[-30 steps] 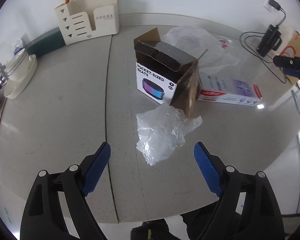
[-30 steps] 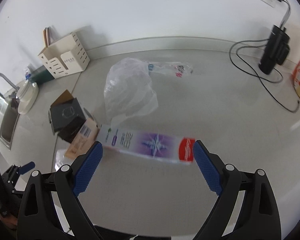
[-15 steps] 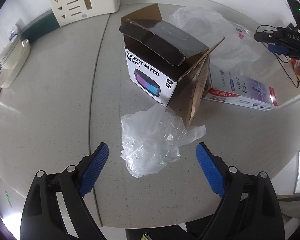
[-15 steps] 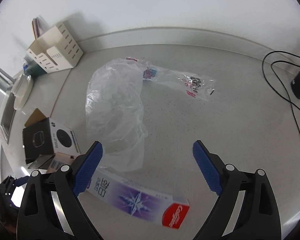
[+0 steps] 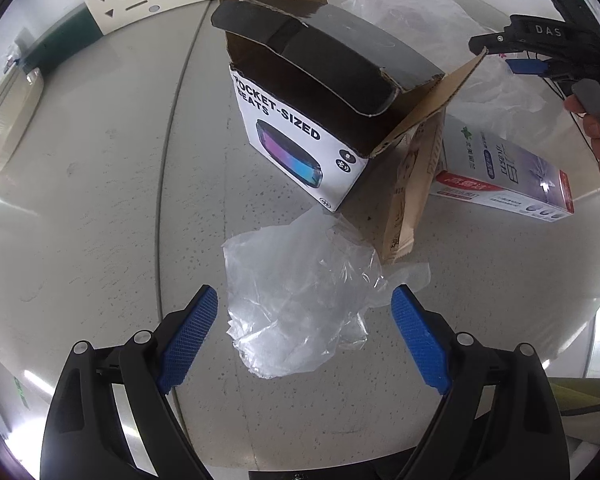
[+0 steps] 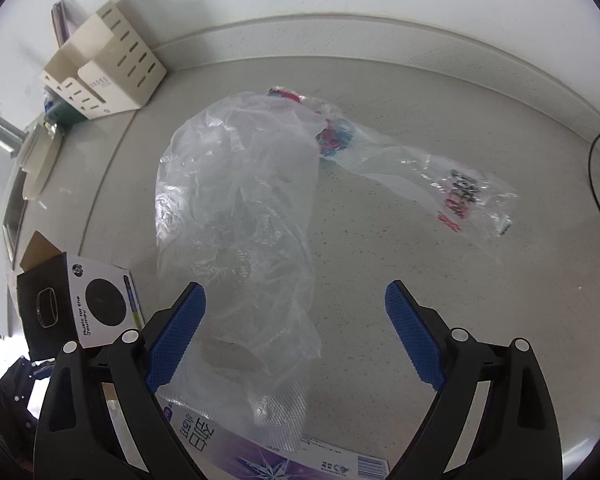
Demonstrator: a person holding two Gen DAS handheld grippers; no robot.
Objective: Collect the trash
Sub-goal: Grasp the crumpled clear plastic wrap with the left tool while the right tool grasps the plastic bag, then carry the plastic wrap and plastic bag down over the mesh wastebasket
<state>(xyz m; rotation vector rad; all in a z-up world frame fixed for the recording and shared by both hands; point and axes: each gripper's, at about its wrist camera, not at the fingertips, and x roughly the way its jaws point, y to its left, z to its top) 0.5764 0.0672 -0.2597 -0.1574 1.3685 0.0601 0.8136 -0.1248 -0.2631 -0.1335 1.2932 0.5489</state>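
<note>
**Both jaws spread over plastic trash**

Left gripper (image 5: 304, 300), jaws spread, straddles a crumpled clear wrapper (image 5: 300, 300) on the counter (image 5: 100, 200). Right gripper (image 6: 296, 300), jaws spread, hangs above a large translucent bag (image 6: 240, 208), long axis running toward the wall.

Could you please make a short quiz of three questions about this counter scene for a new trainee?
1. True or false: the left tongs are already shut on the crumpled plastic sheet.
2. Which words are printed on the speaker box? A) POCKET-SIZED BEATS B) FRESH MINT C) HANDLE WITH CARE
3. Fill in: under the open right tongs lies a large clear ____.

Key: 1 false, they are open around it. 2 A. 3 plastic bag.
</note>
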